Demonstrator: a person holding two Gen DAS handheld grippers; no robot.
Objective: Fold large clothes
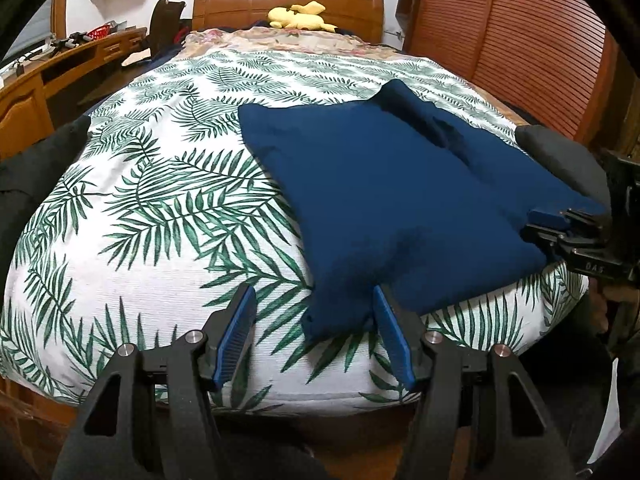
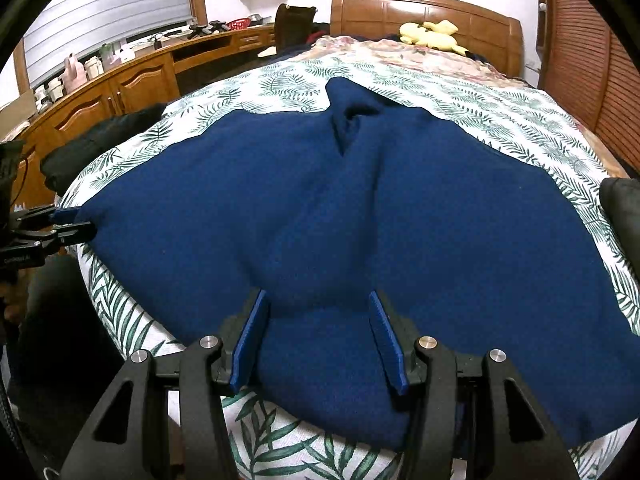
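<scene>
A large dark blue garment [image 1: 392, 200] lies spread on the bed, its two halves meeting at a centre crease [image 2: 360, 200]. My left gripper [image 1: 314, 300] is open at the garment's near left corner, with the corner lying between its blue fingers. My right gripper [image 2: 316, 300] is open over the garment's near hem, cloth between its fingers. The right gripper also shows in the left wrist view [image 1: 560, 228] at the hem's right side. The left gripper also shows in the right wrist view [image 2: 60, 224] at the far left edge.
The bed has a white leaf-print cover [image 1: 160, 200] and a wooden headboard [image 1: 288, 4] with a yellow plush toy [image 1: 300, 16]. A wooden desk [image 2: 120, 80] runs along the left. Slatted wardrobe doors [image 1: 520, 40] stand right. Dark clothes [image 2: 100, 140] lie at the bed's left edge.
</scene>
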